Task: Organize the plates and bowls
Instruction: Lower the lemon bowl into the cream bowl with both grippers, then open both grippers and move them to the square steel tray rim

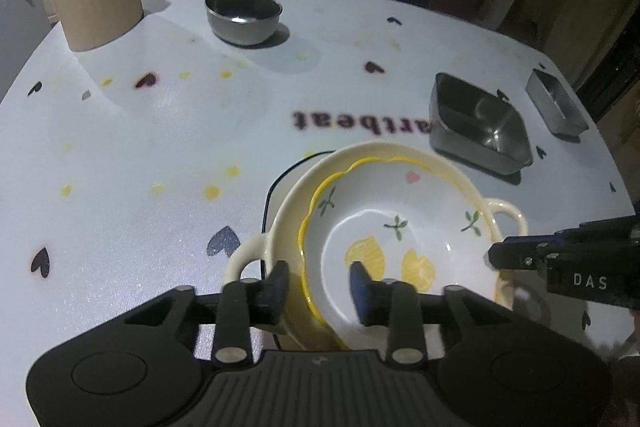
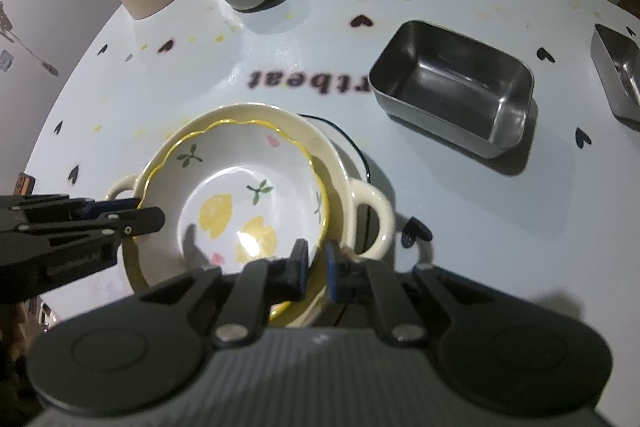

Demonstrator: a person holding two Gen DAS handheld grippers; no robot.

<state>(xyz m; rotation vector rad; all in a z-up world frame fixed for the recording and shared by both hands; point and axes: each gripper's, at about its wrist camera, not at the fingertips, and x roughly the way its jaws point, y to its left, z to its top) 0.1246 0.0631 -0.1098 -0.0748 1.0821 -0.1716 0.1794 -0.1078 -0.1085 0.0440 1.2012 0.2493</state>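
The left claw [image 1: 320, 285] is held released astride the near rims of the stacked bowls; the right claw [image 2: 316, 267] is nearly clenched over the opposite rim, contact unclear. A scalloped, yellow-edged lemon bowl [image 2: 240, 187] is nested in a cream two-handled bowl [image 2: 360, 203] on the tabletop [image 2: 460, 207].

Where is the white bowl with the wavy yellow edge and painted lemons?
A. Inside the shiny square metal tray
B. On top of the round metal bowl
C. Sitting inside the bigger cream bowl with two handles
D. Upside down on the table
C: the white lemon-painted bowl with the wavy yellow rim sits nested, right side up, inside the larger cream two-handled bowl, while the rectangular metal tray holds nothing.
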